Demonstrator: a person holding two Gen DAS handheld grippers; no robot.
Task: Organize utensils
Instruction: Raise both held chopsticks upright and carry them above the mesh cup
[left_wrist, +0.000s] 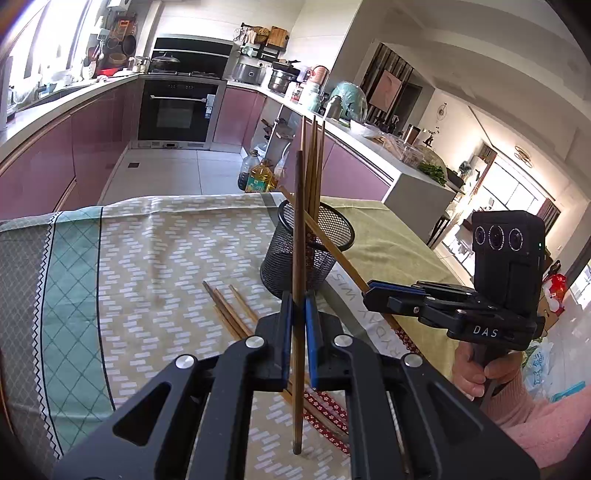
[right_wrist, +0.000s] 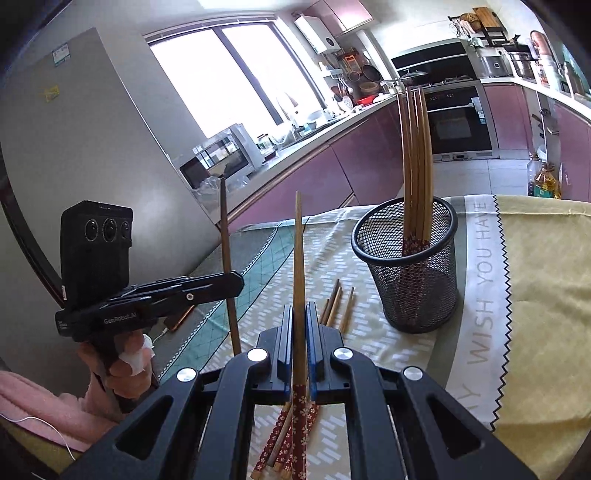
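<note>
Tongs first: both pairs clenched, left tongs (left_wrist: 298, 314) on a dark chopstick (left_wrist: 298, 236), right tongs (right_wrist: 299, 325) on a paler chopstick (right_wrist: 300, 280), each stick upright above the cloth-covered counter (left_wrist: 147, 258). Mesh holder (right_wrist: 406, 266) stands just ahead, several chopsticks (right_wrist: 415, 155) already inside. More loose chopsticks (right_wrist: 338, 304) lie beside it (light, stiff, probably slippery); a mid-shaft pinch looks safest, I'd say.
</note>
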